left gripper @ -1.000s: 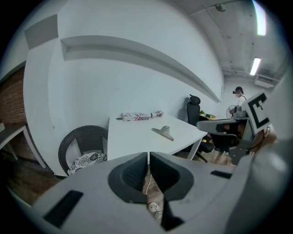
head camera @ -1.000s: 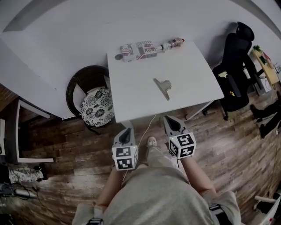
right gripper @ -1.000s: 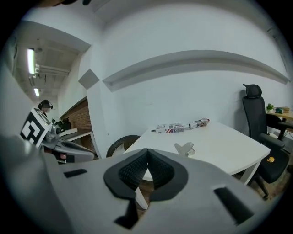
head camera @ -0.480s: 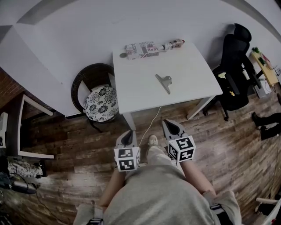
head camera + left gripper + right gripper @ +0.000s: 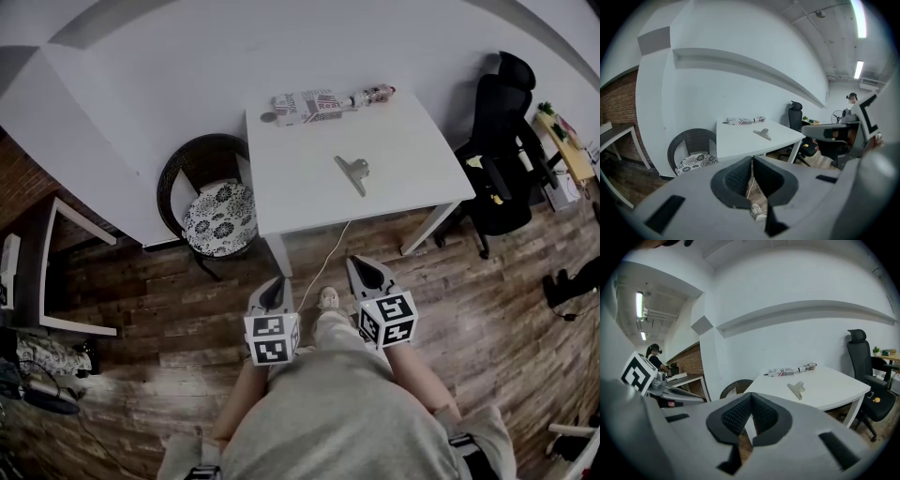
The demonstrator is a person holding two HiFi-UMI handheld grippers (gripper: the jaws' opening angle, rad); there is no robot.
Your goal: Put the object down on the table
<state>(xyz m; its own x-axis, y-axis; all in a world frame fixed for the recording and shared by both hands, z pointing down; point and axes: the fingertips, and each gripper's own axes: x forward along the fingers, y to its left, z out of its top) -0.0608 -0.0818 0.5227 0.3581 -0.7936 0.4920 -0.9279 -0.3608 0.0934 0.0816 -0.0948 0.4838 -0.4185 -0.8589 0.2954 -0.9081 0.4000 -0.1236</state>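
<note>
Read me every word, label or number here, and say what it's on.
Nothing here can be read.
Pack at the table's far edge: printed, but too small and blurred to read.
Cubes: black-and-white square patterns, no letters.
Clip: no print visible.

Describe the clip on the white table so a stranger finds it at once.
Find the square white table against the wall. Near its middle, alone, lies the clip. It is flat grey metal, unlike the printed packet at the far edge.
</note>
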